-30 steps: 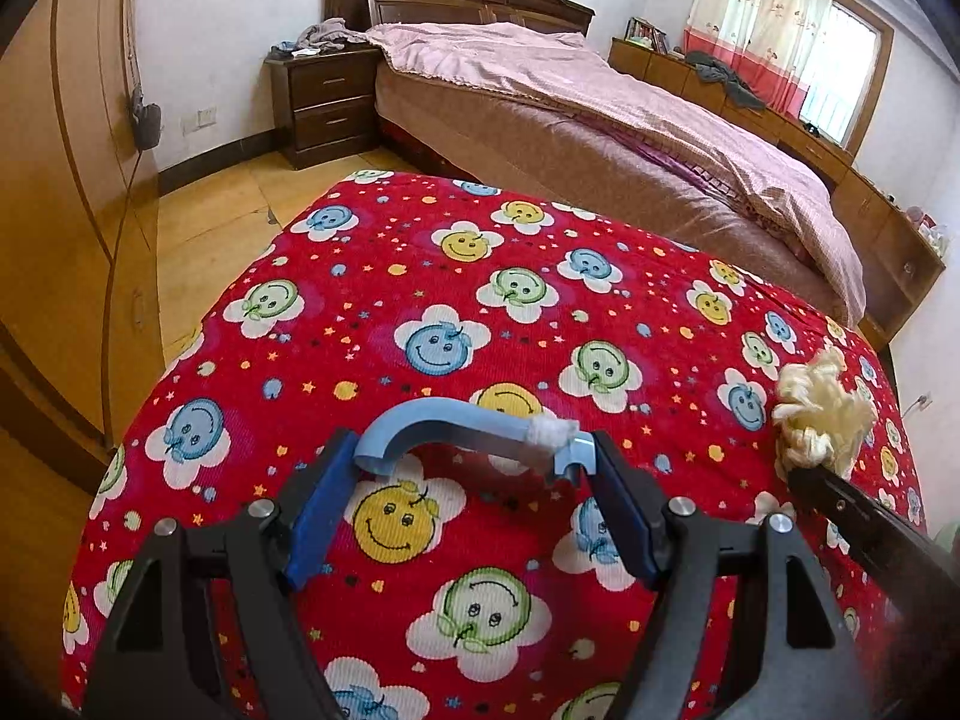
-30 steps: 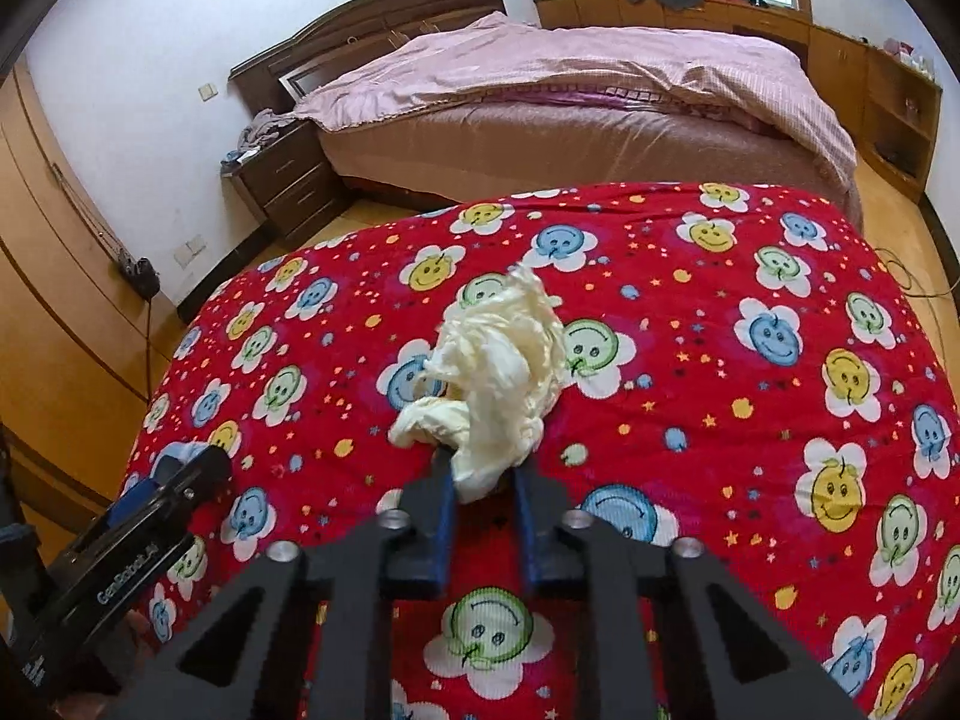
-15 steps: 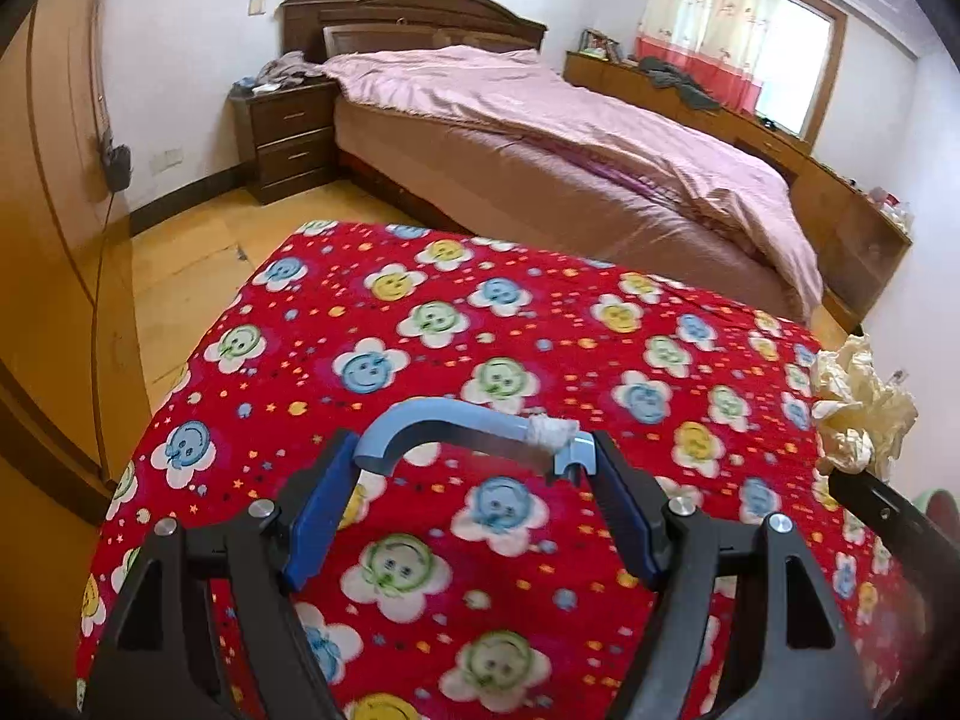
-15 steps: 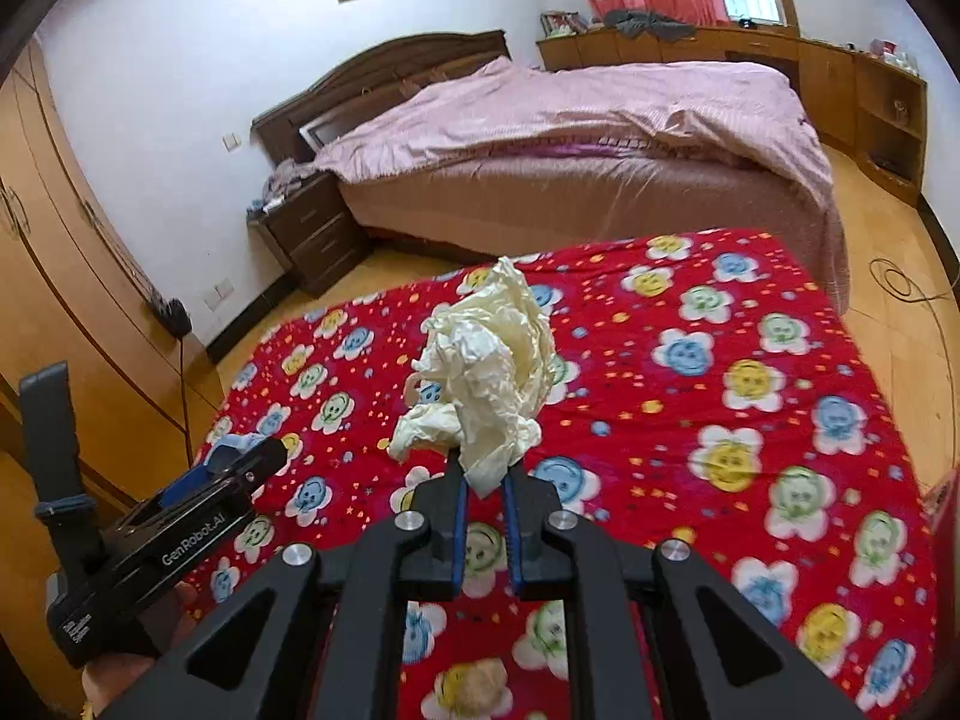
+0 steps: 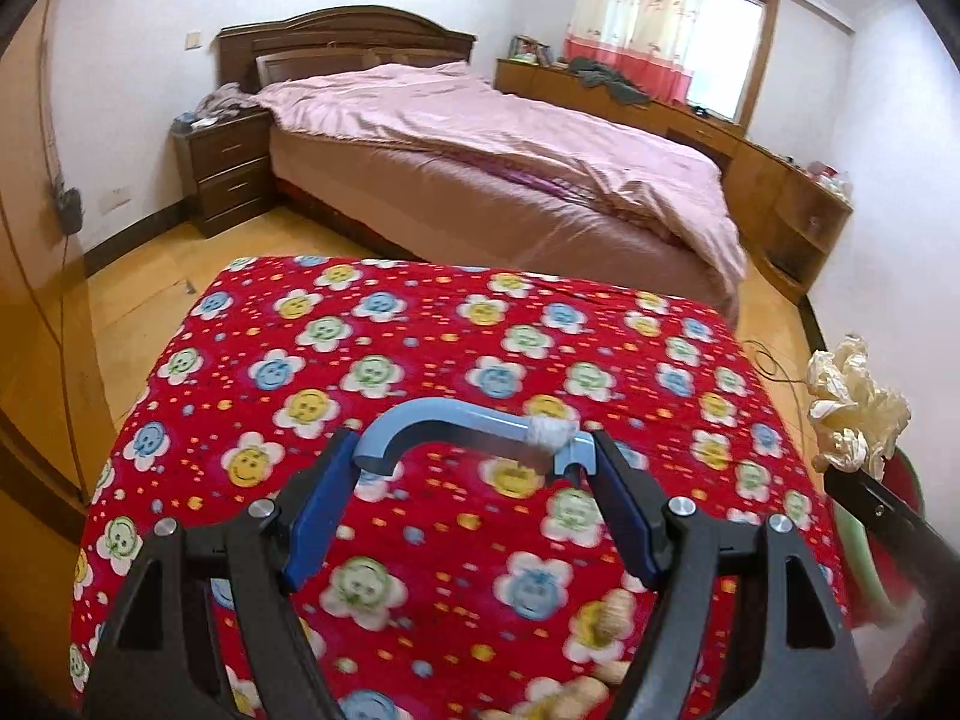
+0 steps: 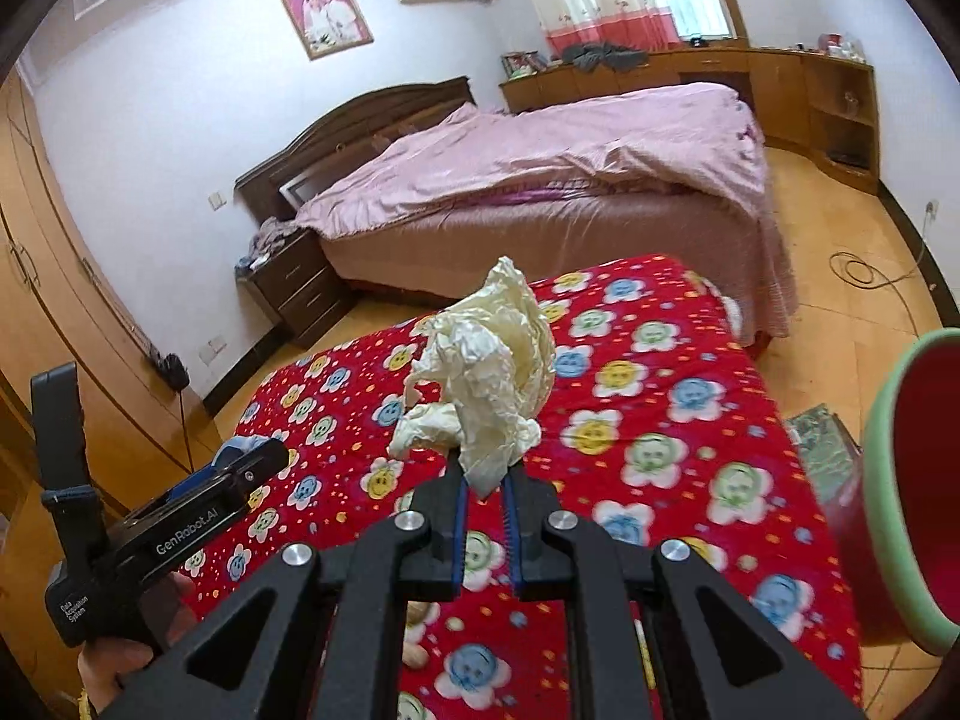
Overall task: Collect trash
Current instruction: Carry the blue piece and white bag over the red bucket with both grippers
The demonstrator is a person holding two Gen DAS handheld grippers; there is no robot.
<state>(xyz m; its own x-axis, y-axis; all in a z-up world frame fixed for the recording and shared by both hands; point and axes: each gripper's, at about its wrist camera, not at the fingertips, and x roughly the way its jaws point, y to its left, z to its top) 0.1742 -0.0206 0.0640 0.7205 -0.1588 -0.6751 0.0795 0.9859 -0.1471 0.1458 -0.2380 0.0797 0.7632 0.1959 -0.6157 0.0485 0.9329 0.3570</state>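
Right wrist view: my right gripper [image 6: 485, 489] pinches the crumpled paper wad [image 6: 486, 375]; the green-rimmed bin [image 6: 888, 420] lies to its right, nearer than my left gripper [image 5: 471, 495], clamped across a blue handle [image 5: 456, 426].

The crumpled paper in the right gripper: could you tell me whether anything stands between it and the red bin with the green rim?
Nothing visible does. The crumpled paper is clamped in the right gripper above the red flowered cloth, and the red bin stands open at the right edge with clear air between.
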